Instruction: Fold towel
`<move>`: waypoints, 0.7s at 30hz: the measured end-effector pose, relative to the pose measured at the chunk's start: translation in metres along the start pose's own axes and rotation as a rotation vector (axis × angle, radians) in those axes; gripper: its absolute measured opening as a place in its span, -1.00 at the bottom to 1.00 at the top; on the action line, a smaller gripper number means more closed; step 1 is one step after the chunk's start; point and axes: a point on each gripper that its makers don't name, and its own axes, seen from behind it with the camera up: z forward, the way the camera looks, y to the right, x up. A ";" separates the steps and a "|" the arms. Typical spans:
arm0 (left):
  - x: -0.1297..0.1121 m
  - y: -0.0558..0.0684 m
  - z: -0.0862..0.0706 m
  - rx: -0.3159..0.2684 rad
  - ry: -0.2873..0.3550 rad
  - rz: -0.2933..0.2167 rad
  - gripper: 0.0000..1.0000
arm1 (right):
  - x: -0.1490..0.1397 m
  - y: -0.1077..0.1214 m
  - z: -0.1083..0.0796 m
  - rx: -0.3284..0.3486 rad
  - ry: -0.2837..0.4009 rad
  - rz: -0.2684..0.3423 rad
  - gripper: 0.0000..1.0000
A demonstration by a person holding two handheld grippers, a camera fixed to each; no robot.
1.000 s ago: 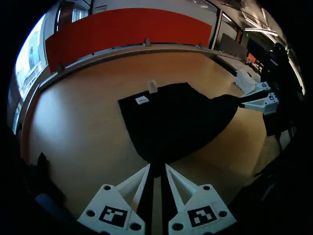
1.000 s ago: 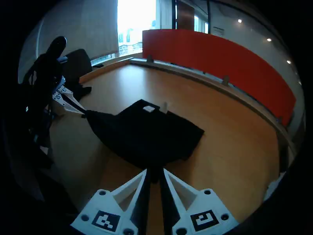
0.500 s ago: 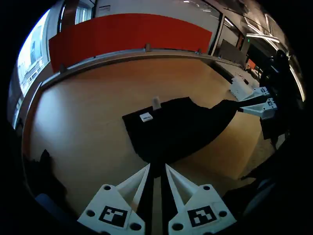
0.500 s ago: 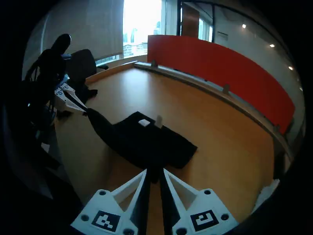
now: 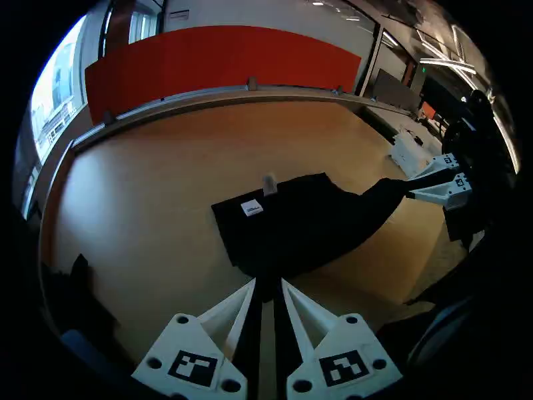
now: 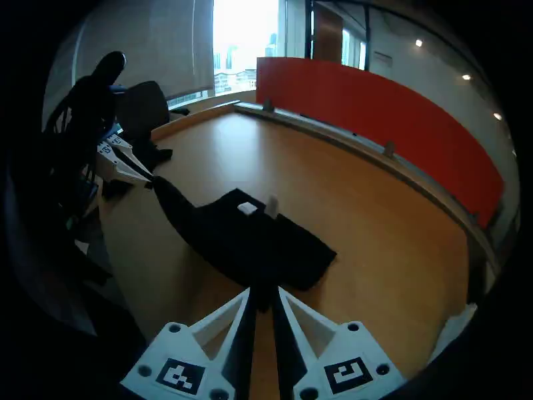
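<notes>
Black towel [image 5: 300, 220] lies mid-table on the wooden table [image 5: 146, 200], with 2 corners drawn up off the surface. Left gripper [image 5: 266, 288] and right gripper [image 6: 263, 293] each pinch 1 corner, fingers [image 6: 226, 315] pressed together on the cloth at their tips.

Dim indoor scene, sharp at centre. Daylight from a window [image 6: 243, 37] left of the red partition [image 6: 386, 127] burns out to white. The wooden table [image 6: 386, 227] below the partition carries a soft warm sheen. The towel [image 6: 260, 243] in front of it is a flat, detailless black. Small ceiling lights [image 6: 466, 77] glow above the partition. Fisheye distortion curves the partition and darkens the edges.
</notes>
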 end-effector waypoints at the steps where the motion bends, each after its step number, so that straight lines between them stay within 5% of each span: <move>1: 0.000 0.000 0.000 -0.001 0.001 -0.001 -0.78 | 0.000 0.000 0.000 0.000 0.000 -0.002 -0.69; 21: 0.030 -0.019 0.037 0.026 0.028 -0.018 -0.78 | 0.006 0.032 0.036 -0.012 -0.027 -0.018 -0.69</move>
